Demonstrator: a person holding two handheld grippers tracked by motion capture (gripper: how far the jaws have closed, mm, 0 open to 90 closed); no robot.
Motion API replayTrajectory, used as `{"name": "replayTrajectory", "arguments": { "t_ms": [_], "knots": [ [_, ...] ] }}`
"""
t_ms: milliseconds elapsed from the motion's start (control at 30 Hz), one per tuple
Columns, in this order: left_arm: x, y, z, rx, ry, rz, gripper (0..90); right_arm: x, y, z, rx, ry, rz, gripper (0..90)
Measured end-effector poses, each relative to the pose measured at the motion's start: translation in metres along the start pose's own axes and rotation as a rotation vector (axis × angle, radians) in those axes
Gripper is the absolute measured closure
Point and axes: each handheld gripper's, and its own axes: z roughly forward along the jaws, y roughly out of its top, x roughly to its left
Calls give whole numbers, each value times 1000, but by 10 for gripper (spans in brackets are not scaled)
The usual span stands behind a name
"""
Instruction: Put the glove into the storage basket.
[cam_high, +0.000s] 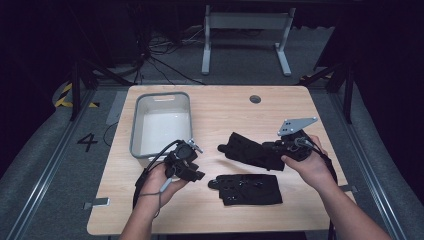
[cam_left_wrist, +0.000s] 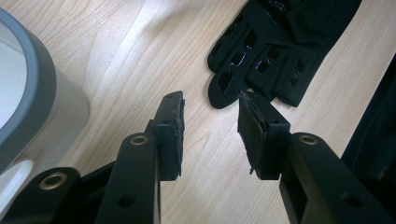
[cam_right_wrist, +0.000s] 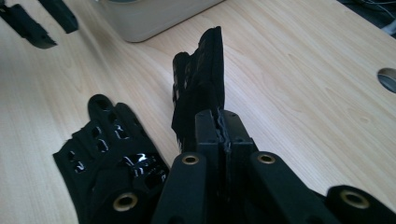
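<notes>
Holding one black glove (cam_high: 250, 150) in my right gripper (cam_high: 280, 148), I have it clenched at the cuff end; in the right gripper view the jaws are pressed together on the fabric, and the held glove (cam_right_wrist: 201, 84) stands on edge above the table (cam_right_wrist: 303, 70), fingers pointing away up the middle of the frame. In the high view it hangs right of centre, fingers toward the left.

A second glove (cam_high: 247, 188) lies flat on the wood, lower centre of the high view, just below the held one. In the left gripper view its fingers (cam_left_wrist: 261, 60) sit at the upper middle of the frame, directly beyond my left gripper (cam_left_wrist: 210, 126), whose jaws stand apart with nothing between them.

A grey bin (cam_high: 161, 122) sits at the upper left of the table; its rim (cam_left_wrist: 28, 93) fills the left edge of the left gripper view, close beside that gripper.

I judge this as the carrying step: one glove lifted, the bin looking like its likely destination. Next I need to swing the right gripper across to the left, over the bin's rim, keeping the dangling fingers from catching on the wall, and only then let go. Meanwhile the left gripper is well placed to ease forward and close on the flat glove's fingertips.
</notes>
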Motion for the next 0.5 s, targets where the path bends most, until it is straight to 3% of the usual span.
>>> {"name": "replayTrajectory", "arguments": {
  "t_ms": [500],
  "knots": [
    [0, 1, 1, -2, -7, 2, 611, 19, -12, 14, 8, 23, -40, 881]
  ]
}}
